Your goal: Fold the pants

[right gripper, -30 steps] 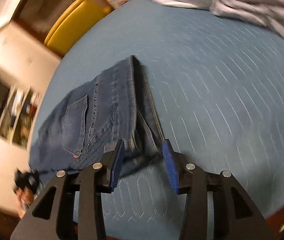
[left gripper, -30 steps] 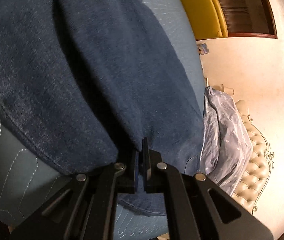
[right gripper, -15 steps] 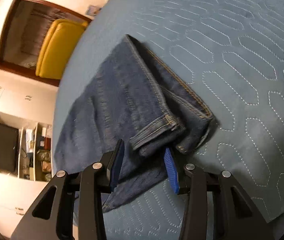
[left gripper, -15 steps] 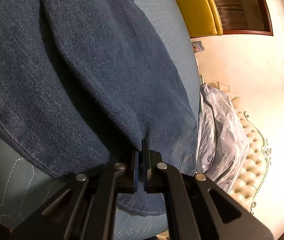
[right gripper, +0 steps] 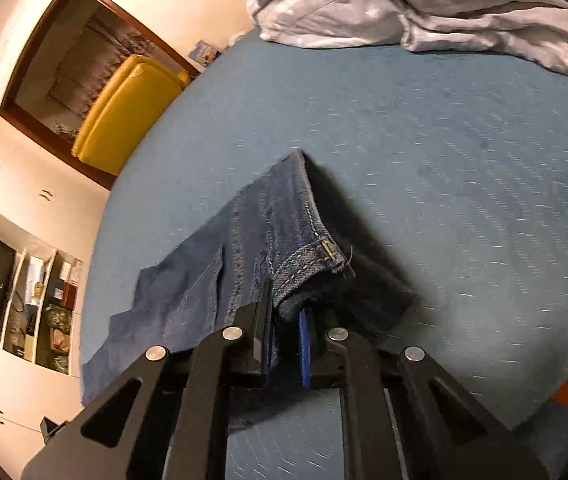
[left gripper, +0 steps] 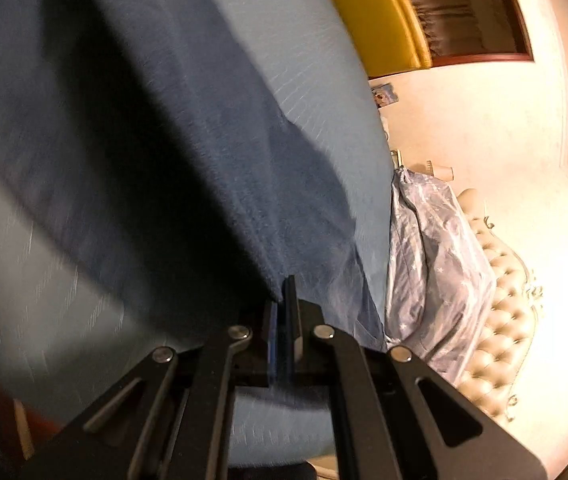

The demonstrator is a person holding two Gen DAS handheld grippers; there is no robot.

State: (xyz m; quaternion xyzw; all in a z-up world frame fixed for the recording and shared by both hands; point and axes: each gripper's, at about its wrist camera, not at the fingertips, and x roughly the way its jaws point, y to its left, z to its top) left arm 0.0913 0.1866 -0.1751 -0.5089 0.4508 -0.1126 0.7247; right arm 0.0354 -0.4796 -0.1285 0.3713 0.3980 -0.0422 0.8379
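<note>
Both grippers pinch dark blue jeans [right gripper: 244,264] over a blue bedspread [right gripper: 463,160]. The left gripper [left gripper: 284,300] clamps a fabric edge; the right gripper [right gripper: 285,312] has just closed on the hem. That shallow right bite may slip as the denim lifts, spoiling the fold.

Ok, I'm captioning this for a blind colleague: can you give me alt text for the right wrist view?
The right gripper, its jaws having just closed, pinches the hemmed cuff of dark blue jeans lying on a light blue quilted bedspread. A rumpled pale duvet lies at the far end; a yellow chair stands beyond the bed.
</note>
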